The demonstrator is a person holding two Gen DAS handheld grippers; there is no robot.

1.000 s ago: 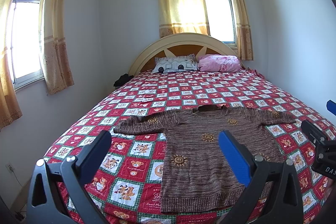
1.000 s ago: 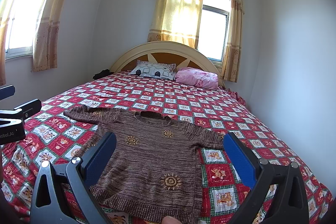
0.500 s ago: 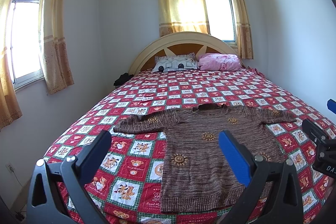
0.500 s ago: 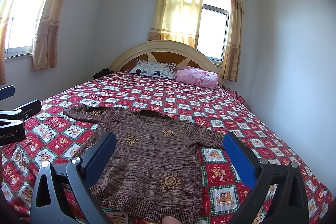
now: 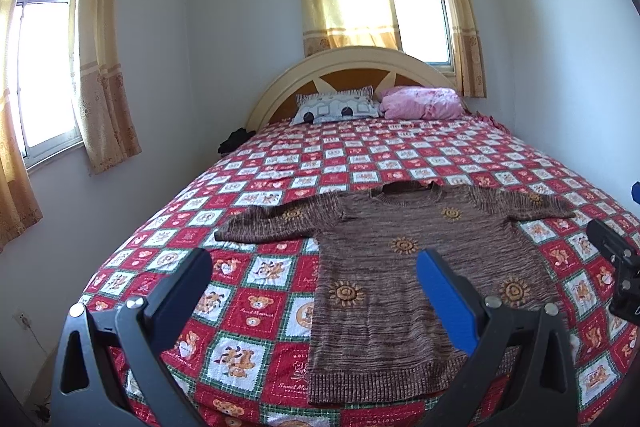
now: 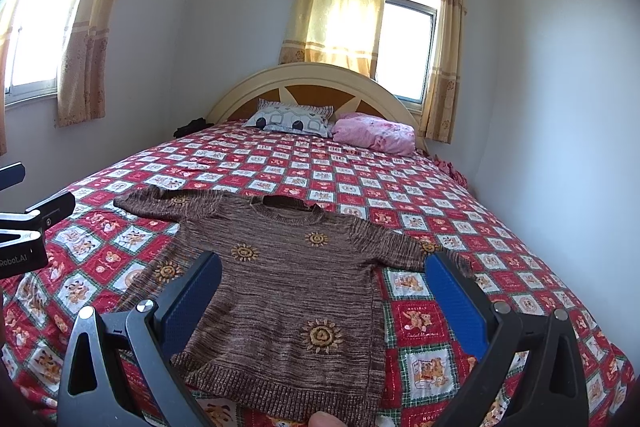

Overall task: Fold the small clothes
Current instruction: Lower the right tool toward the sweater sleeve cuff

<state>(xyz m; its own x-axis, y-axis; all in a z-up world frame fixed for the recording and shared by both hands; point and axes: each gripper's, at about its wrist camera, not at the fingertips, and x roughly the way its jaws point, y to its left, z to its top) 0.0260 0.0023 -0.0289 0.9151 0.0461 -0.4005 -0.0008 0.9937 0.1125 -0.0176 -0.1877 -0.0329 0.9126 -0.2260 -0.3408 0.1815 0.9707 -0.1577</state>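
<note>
A small brown knit sweater (image 5: 404, 267) with orange sun motifs lies flat on the bed, front up, both sleeves spread out, hem toward me. It also shows in the right wrist view (image 6: 288, 287). My left gripper (image 5: 312, 283) is open and empty, held above the bed's near edge, left of the sweater's body. My right gripper (image 6: 322, 291) is open and empty, held above the sweater's lower part. Each gripper shows at the edge of the other's view.
The bed (image 5: 280, 163) has a red, white and green checked cover (image 6: 440, 195). A patterned pillow (image 5: 336, 107) and a pink pillow (image 5: 420, 101) lie by the arched headboard (image 5: 352, 67). Walls stand close on both sides. A dark item (image 5: 234, 141) lies at the far left edge.
Both views have hardly shifted. The sweater lies as before and both grippers stay open.
</note>
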